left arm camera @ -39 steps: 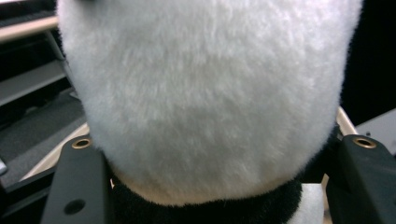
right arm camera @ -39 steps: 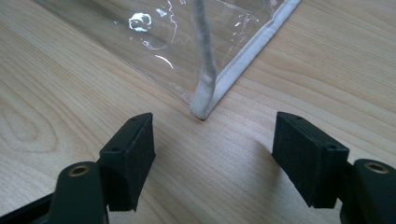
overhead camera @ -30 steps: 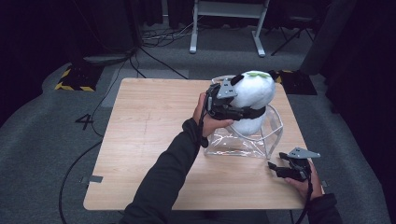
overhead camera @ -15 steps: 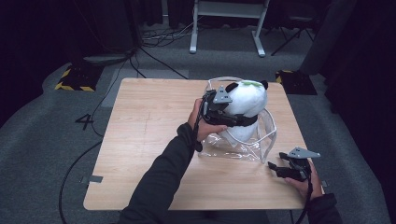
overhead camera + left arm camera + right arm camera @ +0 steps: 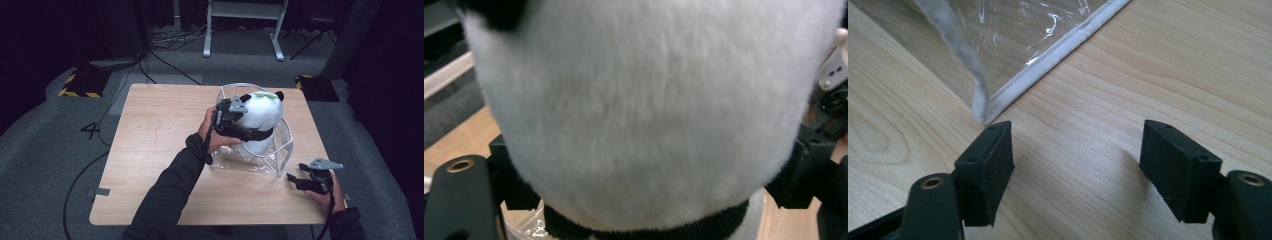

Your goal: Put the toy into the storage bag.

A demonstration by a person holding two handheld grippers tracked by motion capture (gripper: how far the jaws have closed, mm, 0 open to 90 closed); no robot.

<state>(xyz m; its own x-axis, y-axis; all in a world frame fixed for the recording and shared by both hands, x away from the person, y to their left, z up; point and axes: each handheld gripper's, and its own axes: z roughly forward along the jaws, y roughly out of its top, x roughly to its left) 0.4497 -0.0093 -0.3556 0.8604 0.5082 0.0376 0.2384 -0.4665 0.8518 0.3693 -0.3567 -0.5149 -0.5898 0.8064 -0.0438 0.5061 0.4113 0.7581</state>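
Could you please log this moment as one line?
left gripper: shut on panda toy, over clear bag | right gripper: open, on table

Clear bag [image 5: 260,150] on counter [image 5: 155,130], right of centre. Plush panda [image 5: 260,112] in bag's open top, clamped by left hand-held gripper [image 5: 235,120]. Right hand-held gripper [image 5: 305,181] near bag's front right corner.

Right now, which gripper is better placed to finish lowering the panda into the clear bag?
Left: the left gripper already clamps the plush panda over the clear bag. The right gripper rests open on the table.
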